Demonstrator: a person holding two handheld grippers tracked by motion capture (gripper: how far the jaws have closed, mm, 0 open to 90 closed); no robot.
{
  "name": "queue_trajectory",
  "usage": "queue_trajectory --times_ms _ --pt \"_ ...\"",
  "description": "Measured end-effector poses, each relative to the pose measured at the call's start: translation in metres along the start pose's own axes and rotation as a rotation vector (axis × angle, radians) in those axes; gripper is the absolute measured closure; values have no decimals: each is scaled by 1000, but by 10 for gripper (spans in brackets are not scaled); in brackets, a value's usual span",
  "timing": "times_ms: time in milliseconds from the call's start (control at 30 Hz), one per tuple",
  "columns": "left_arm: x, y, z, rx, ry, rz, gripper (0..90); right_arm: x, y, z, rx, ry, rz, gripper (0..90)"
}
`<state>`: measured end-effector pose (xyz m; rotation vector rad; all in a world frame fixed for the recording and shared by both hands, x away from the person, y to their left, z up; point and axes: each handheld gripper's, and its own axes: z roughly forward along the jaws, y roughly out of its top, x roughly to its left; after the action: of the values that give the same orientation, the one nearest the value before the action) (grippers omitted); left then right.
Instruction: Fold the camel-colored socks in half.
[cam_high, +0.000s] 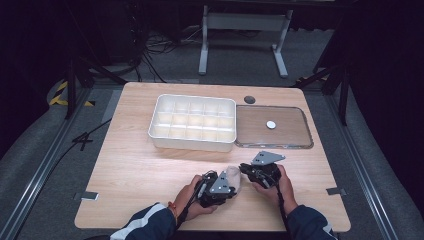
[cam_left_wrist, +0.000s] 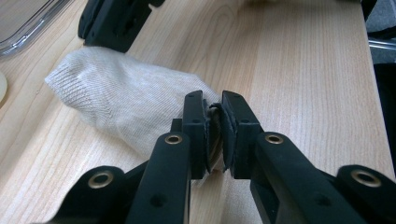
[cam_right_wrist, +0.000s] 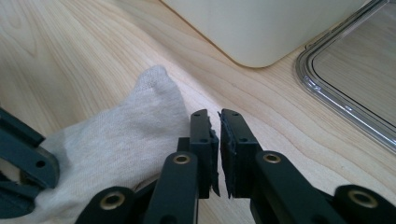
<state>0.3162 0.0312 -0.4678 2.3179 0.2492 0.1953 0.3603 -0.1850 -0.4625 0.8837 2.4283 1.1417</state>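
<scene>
Cream sock (cam_high: 233, 178) lying near the table's (cam_high: 135, 165) front edge, between both hands; long axis running from left claw (cam_left_wrist: 214, 122) toward right claw (cam_right_wrist: 218, 135); left jaws clamped on one bunched end; right jaws nearly shut, empty, just beside the cloth, apart from it; compartment box (cam_high: 193, 121) and clear lid (cam_high: 273, 127) behind.

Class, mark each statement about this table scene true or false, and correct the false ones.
1. The left claw is shut on the cream sock. True.
2. The sock lies inside the white divided tray. False: it lies on the wooden table, in front of the tray.
3. The clear lid lies flat beside the tray. True.
4. The right claw stands wide open. False: its jaws are nearly together, with nothing seen between them.
5. The tray's compartments hold socks. False: they look empty.
</scene>
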Motion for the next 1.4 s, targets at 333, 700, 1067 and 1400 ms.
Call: queue_trajectory --times_ms 333,700,1067,1400 --pt "2 0 1 -4 -6 -8 809 25 19 -7 -102 126 -118 864" --pt "1 1 2 7 -4 3 823 22 8 20 -4 56 -82 899" --pt "1 2 4 5 1 11 828 13 2 23 12 -14 -50 900" --pt "2 1 4 0 -12 -13 830 -6 4 -3 -17 -51 -16 900"
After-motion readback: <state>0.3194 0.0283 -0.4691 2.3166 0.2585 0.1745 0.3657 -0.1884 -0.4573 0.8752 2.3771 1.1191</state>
